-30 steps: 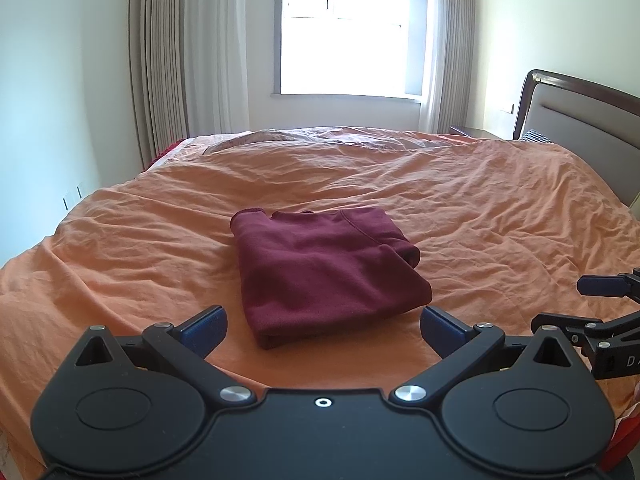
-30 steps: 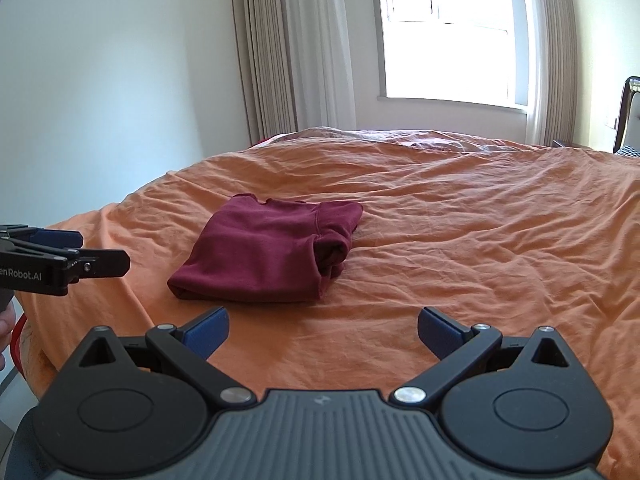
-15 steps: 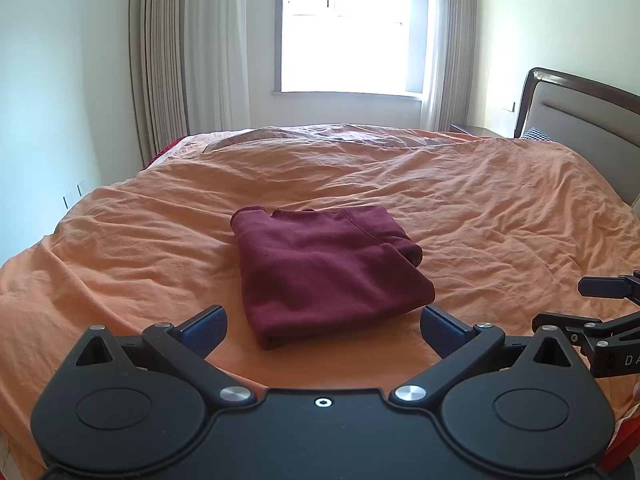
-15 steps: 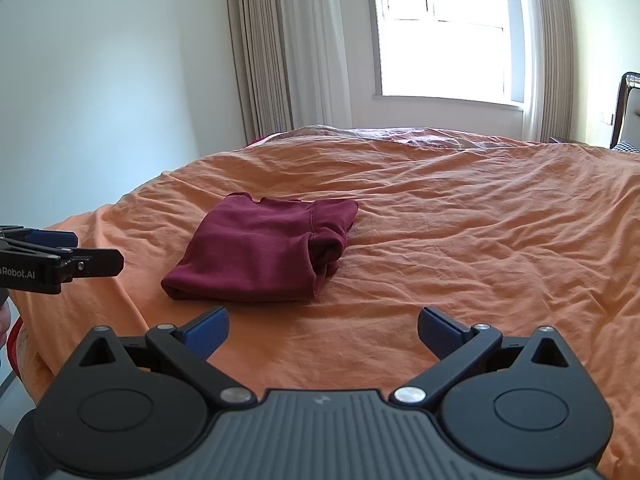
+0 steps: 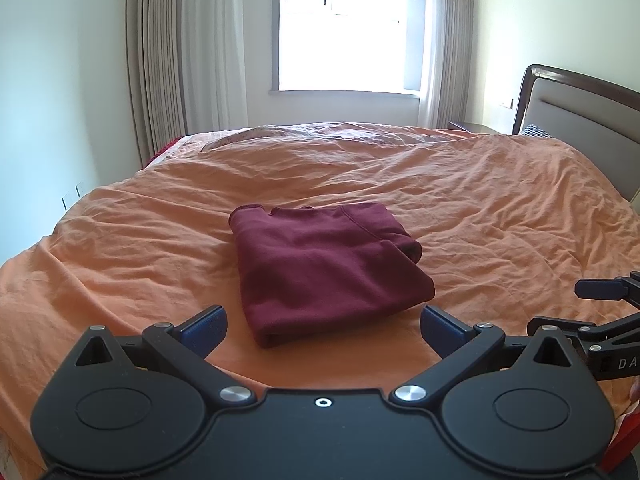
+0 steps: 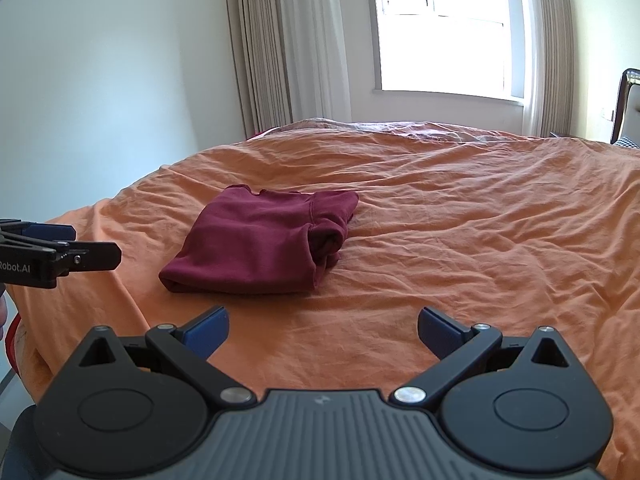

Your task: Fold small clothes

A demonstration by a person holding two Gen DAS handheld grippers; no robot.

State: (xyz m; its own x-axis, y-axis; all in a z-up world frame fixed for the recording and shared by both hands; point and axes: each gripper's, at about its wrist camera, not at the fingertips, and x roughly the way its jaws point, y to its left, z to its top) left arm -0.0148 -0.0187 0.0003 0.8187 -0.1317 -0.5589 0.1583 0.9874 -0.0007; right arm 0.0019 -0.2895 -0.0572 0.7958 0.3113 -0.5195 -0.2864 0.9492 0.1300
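Note:
A dark red garment point(image 5: 324, 264) lies folded into a compact rectangle on the orange bedspread point(image 5: 120, 248). In the right wrist view the same garment point(image 6: 260, 244) sits ahead and to the left. My left gripper point(image 5: 322, 326) hovers just short of the garment's near edge, open, with nothing between its blue pads. My right gripper point(image 6: 322, 328) is open too and empty, above bare bedspread point(image 6: 460, 240) to the right of the garment. Each gripper shows at the edge of the other's view: the right gripper point(image 5: 592, 308) and the left gripper point(image 6: 80, 250).
The bed fills most of both views; its near edge runs under the grippers. A padded headboard point(image 5: 580, 120) with a dark wood frame stands at the right. A bright window point(image 5: 348, 28) with curtains point(image 5: 184, 52) is behind the bed. A hand point(image 6: 3, 312) shows at the far left.
Both grippers have drawn slightly back and up from the bed, so the folded garment looks a little farther off. The garment has not moved and both grippers stay open.

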